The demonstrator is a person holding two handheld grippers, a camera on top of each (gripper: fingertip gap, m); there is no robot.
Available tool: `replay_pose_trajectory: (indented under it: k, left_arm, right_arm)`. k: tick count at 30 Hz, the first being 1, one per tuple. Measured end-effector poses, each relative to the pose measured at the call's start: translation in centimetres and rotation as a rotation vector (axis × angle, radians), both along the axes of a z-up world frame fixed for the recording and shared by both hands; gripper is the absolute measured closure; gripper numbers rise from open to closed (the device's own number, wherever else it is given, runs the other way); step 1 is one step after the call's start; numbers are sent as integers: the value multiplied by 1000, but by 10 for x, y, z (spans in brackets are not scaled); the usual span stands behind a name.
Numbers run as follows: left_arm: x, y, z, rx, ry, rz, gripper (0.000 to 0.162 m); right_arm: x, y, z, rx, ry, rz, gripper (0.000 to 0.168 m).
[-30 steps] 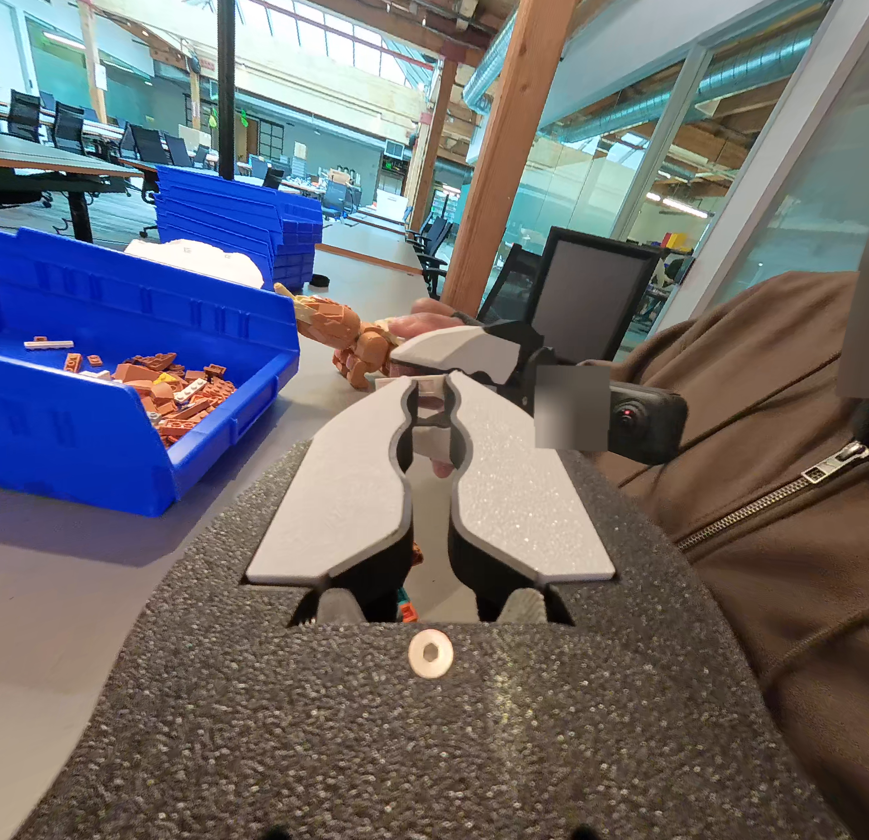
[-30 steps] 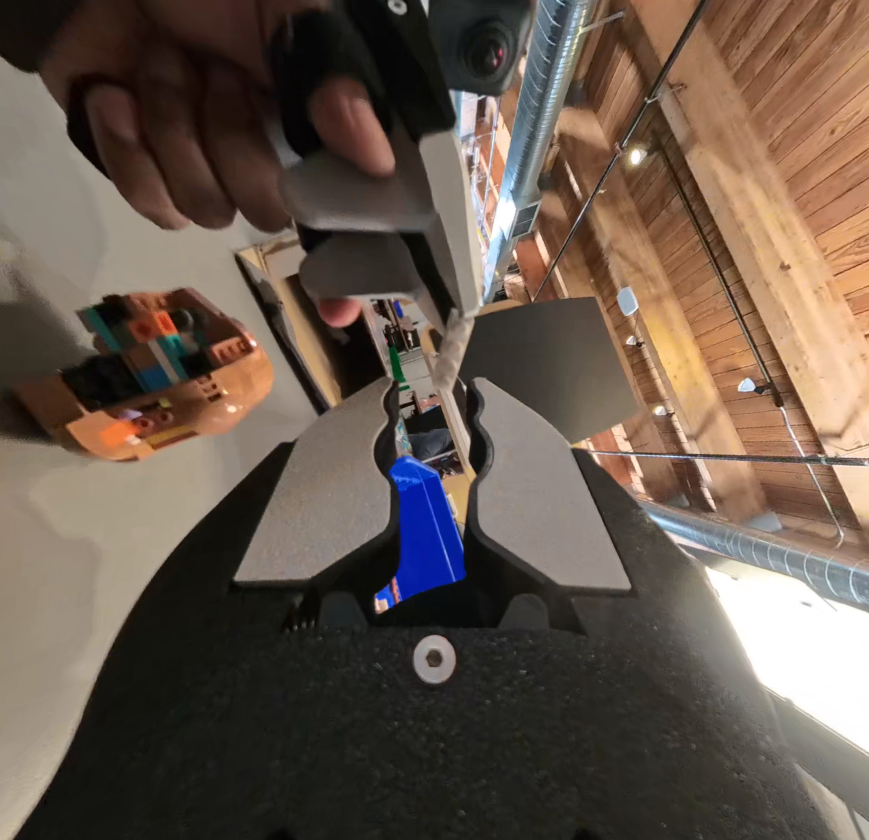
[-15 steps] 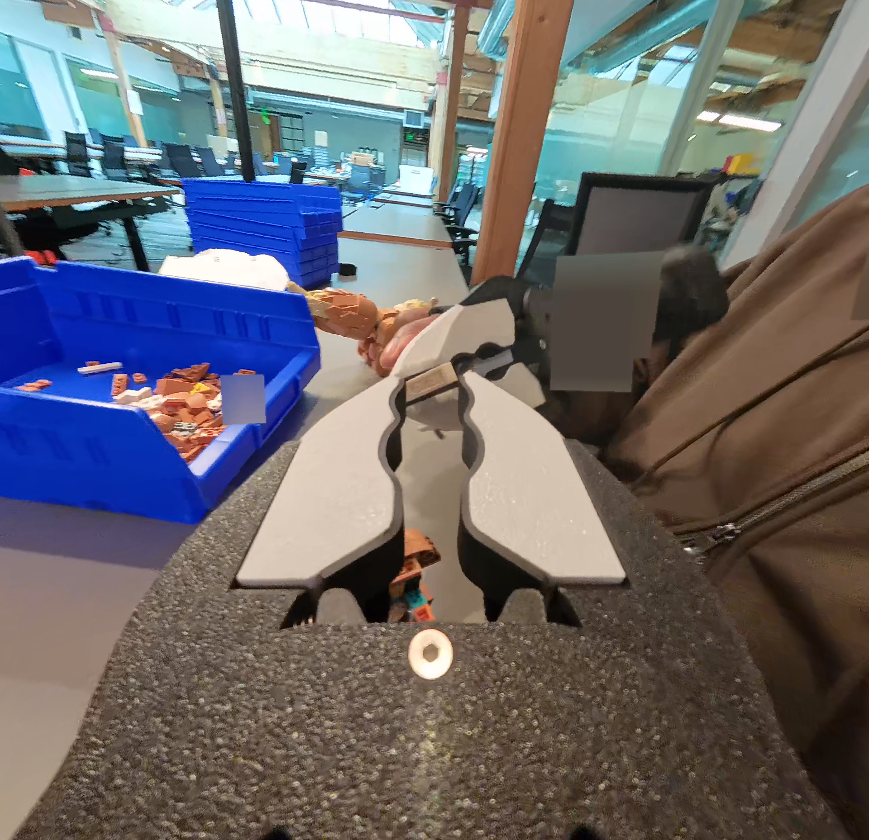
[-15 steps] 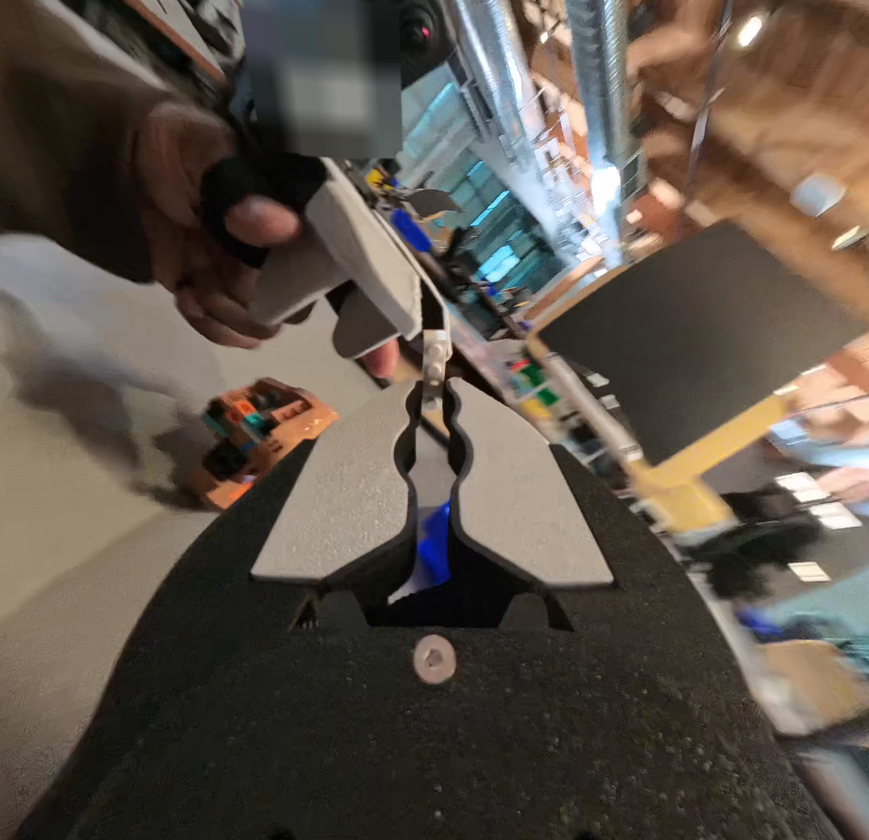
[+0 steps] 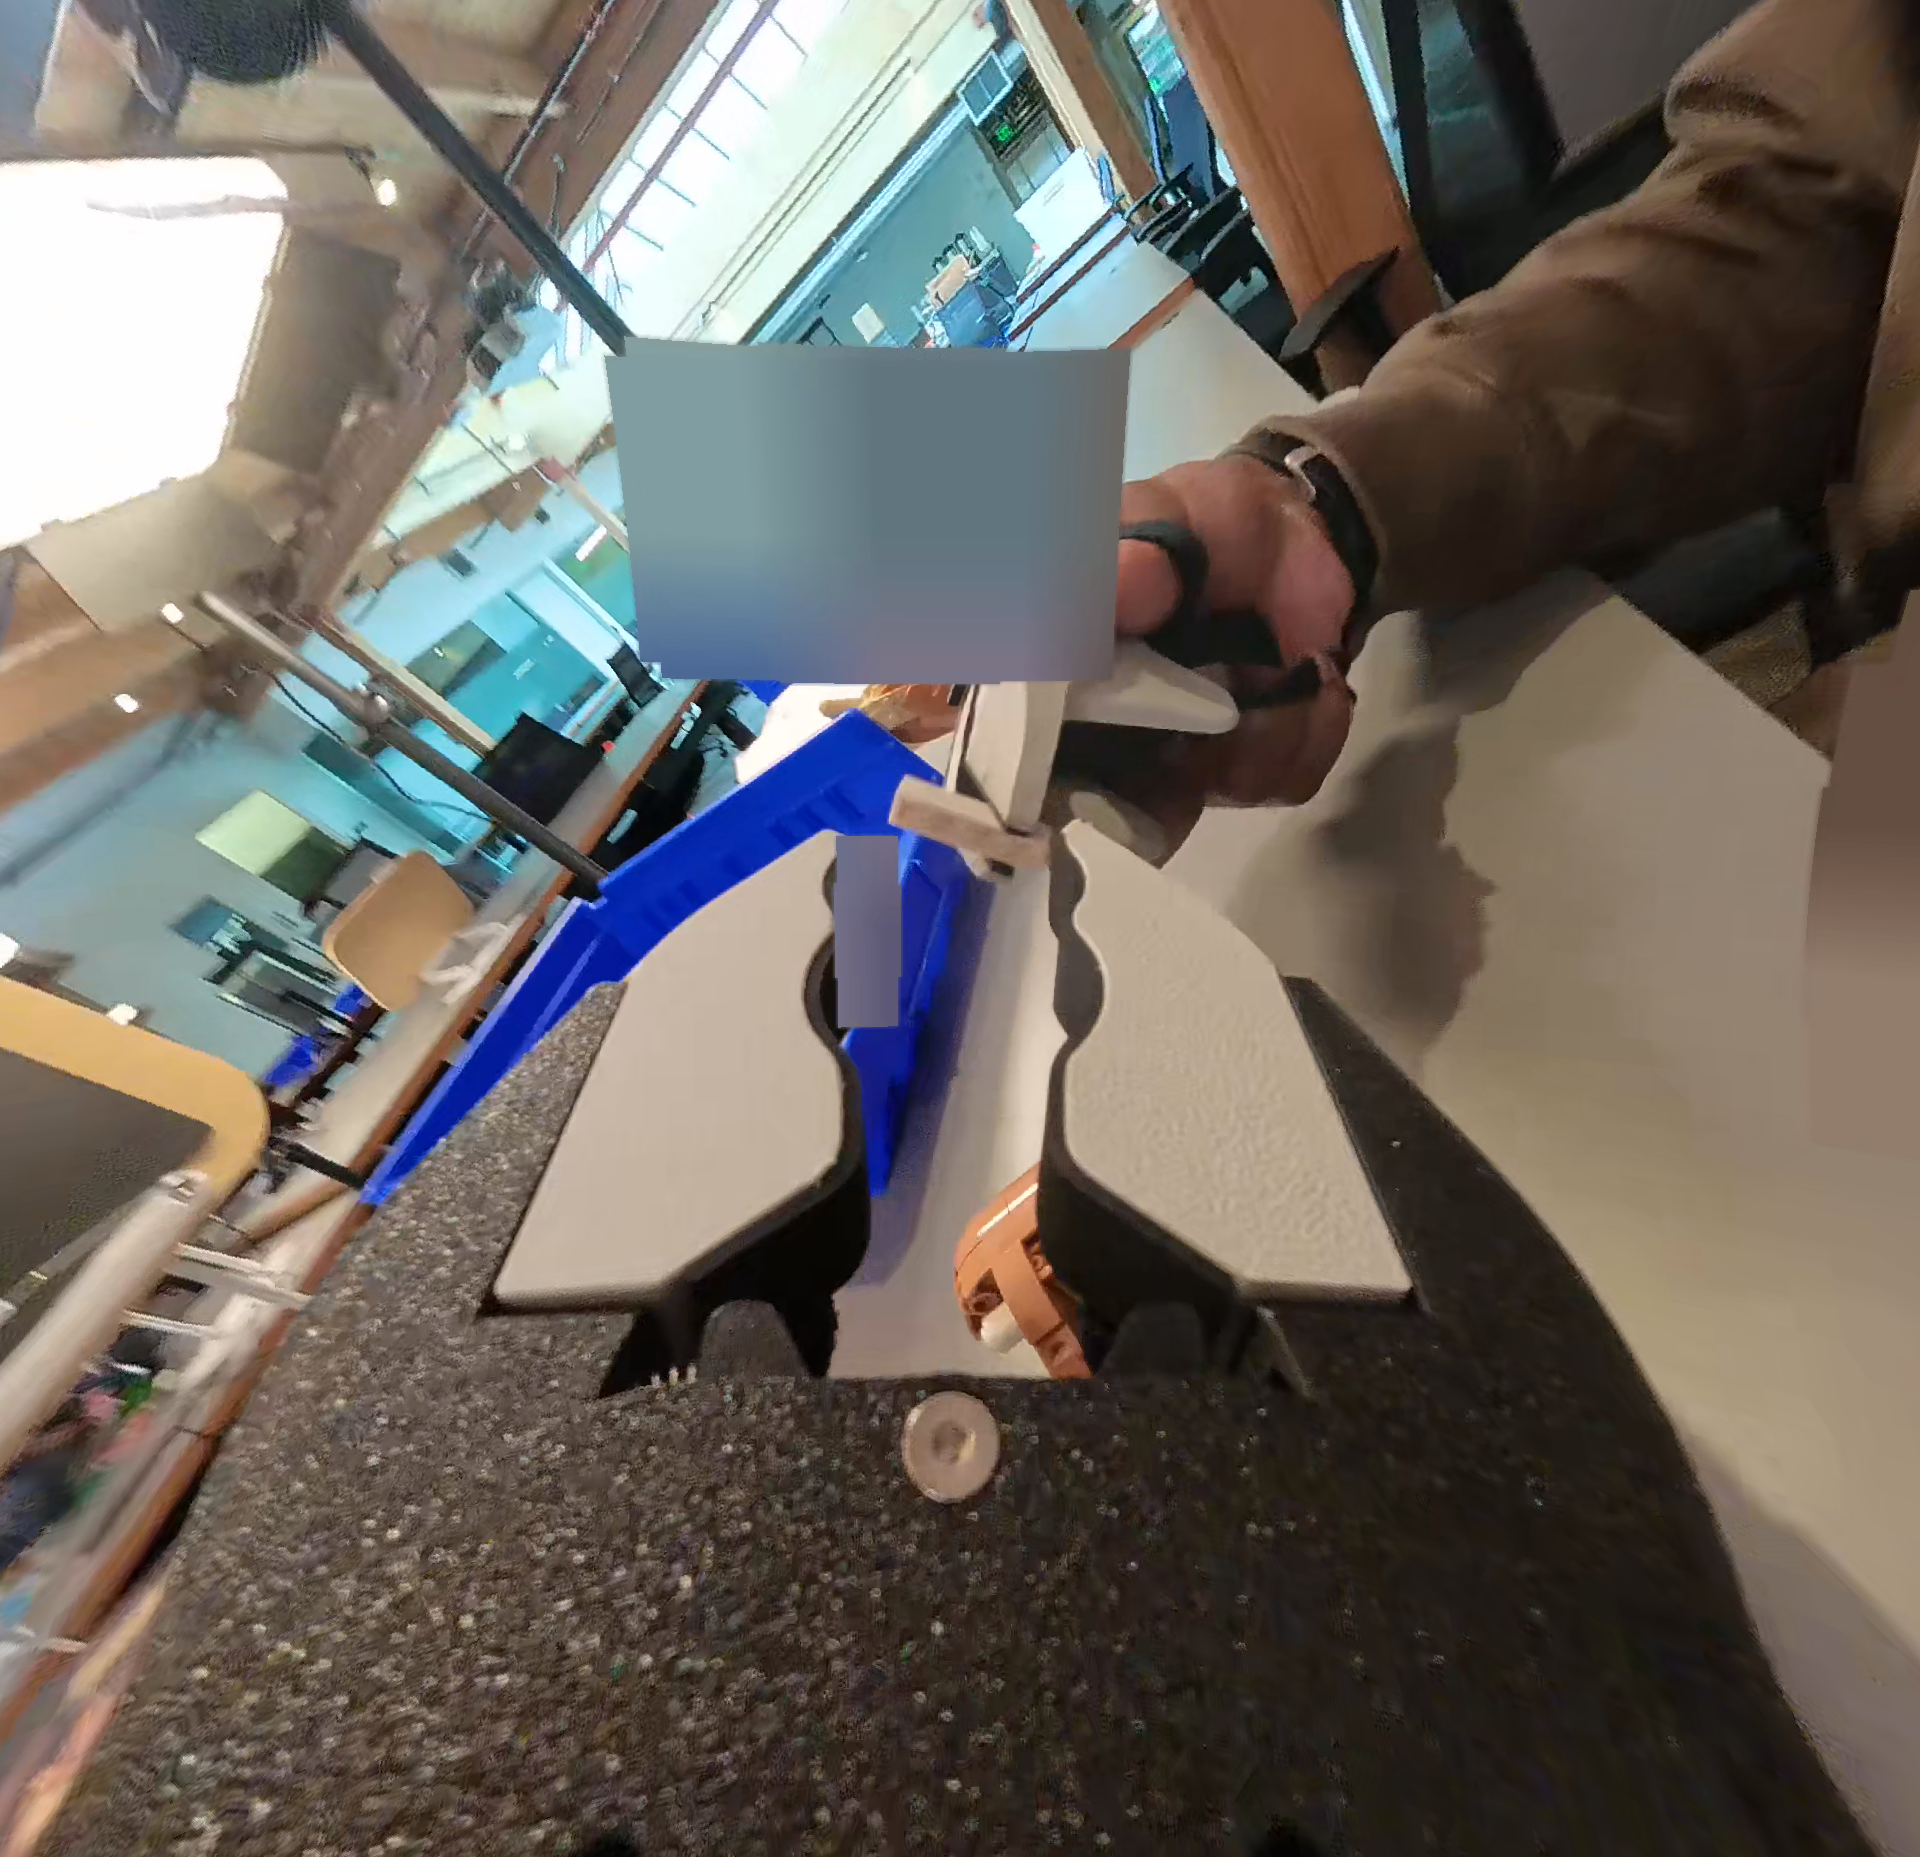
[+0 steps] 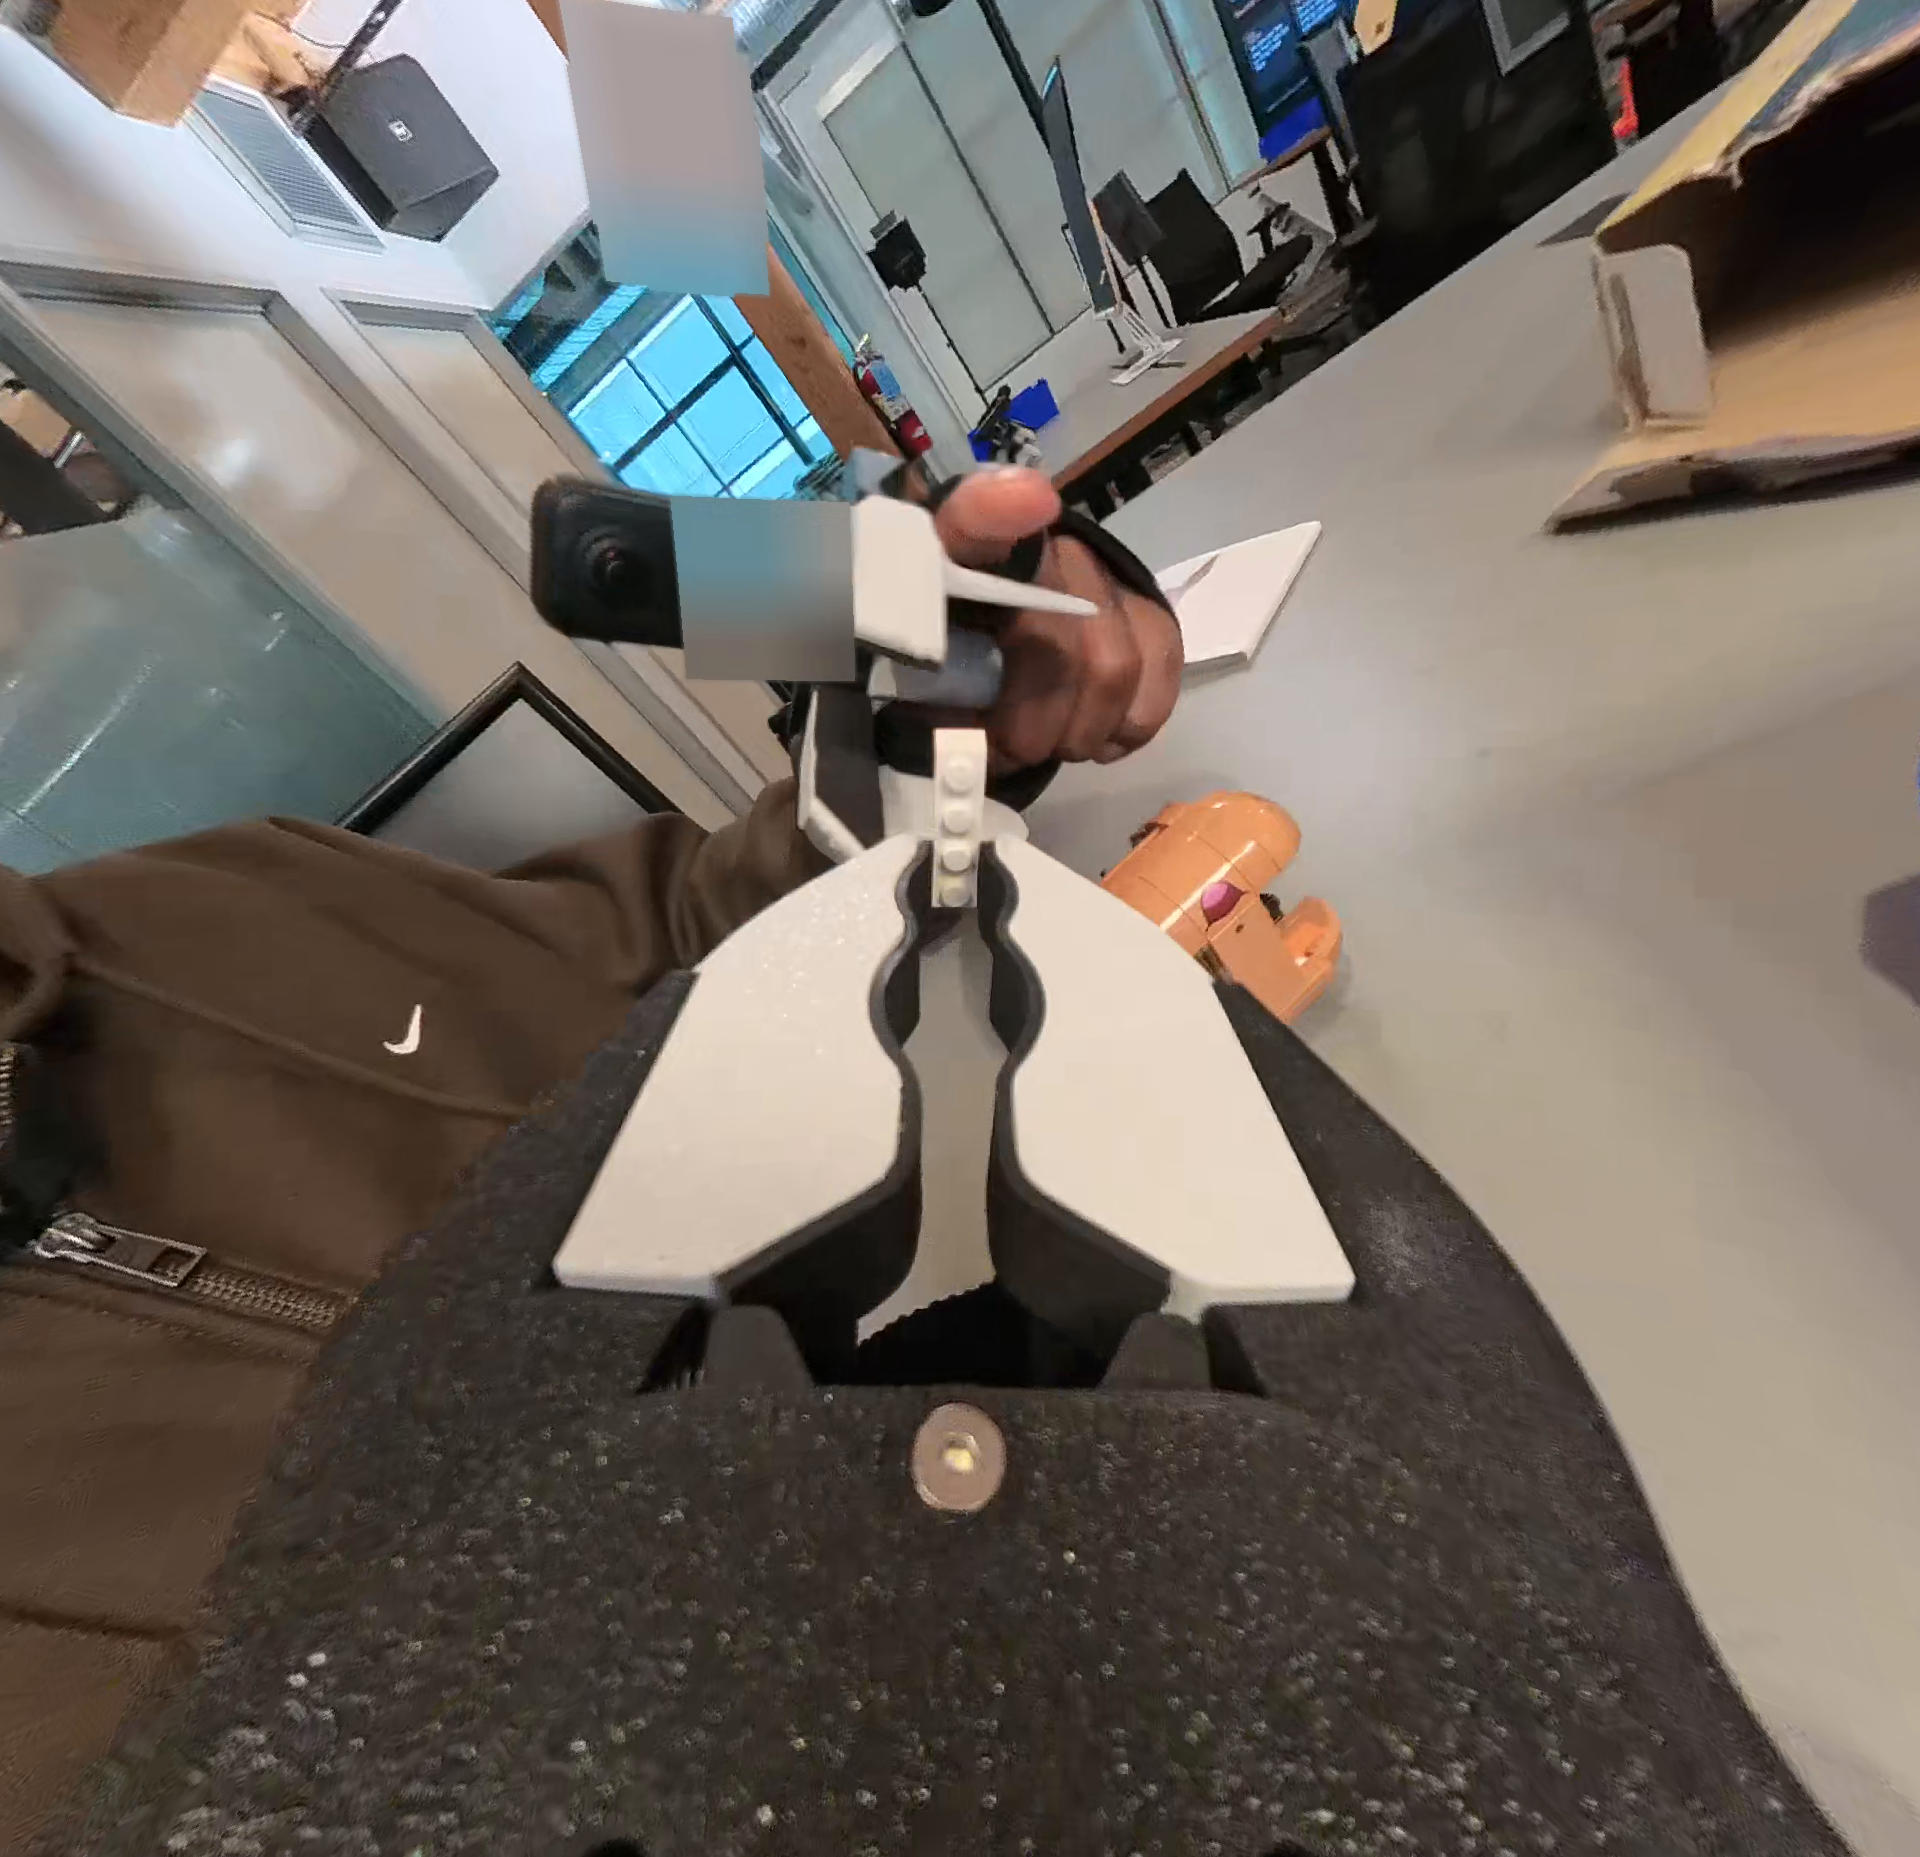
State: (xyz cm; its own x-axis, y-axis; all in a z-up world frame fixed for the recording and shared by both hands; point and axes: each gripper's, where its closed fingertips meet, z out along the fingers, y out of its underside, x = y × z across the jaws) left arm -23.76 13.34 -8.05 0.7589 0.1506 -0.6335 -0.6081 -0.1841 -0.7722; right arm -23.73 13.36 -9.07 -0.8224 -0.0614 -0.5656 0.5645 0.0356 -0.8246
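Nearest to your right-wrist camera, the right gripper [image 6: 956,862] has its tongs drawn narrow and pinching the lower end of a white studded plate [image 6: 958,805]. The plate stands out past the tips, studs facing the camera.

Left gripper [image 5: 945,862]: tongs spread wide, nothing between them. In the left wrist view the plate sits just ahead of the open tips, roughly level with the gap. I cannot tell whether either tip touches it.

Your left hand [image 6: 1070,664] closes around the left handle just beyond the plate. Your right hand [image 5: 1247,612] grips the other handle, brown jacket sleeve [image 5: 1558,405] behind it.

On the grey table [image 6: 1558,976], just beside the right tongs and apart from both grippers, an orange-brown brick figure [image 6: 1226,893] lies on its side. It also shows low between the left tongs.

Beyond the left tongs sits a blue bin [image 5: 727,872]; its contents are not visible from this angle.

Farther back on the table:
- a white booklet [image 6: 1236,592]
- an opened cardboard box [image 6: 1766,353]
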Motion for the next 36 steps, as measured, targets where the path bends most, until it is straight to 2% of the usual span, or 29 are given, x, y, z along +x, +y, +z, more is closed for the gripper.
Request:
replay_pose_trajectory:
  k: [8, 15, 31, 36]
  left_arm:
    - [5, 8, -13, -103, 237, 27, 131]
    - [3, 9, -18, -132, 252, 34, 125]
    - [5, 11, -19, -140, 269, 23, 129]
    - [8, 10, -14, -130, 253, 14, 129]
  right_arm:
    - [8, -6, -10, 43, -68, 55, 161]
    - [12, -7, -10, 47, -79, 81, 161]
    - [17, -8, -12, 56, -78, 109, 161]
    - [15, -5, -3, 5, -62, 99, 160]
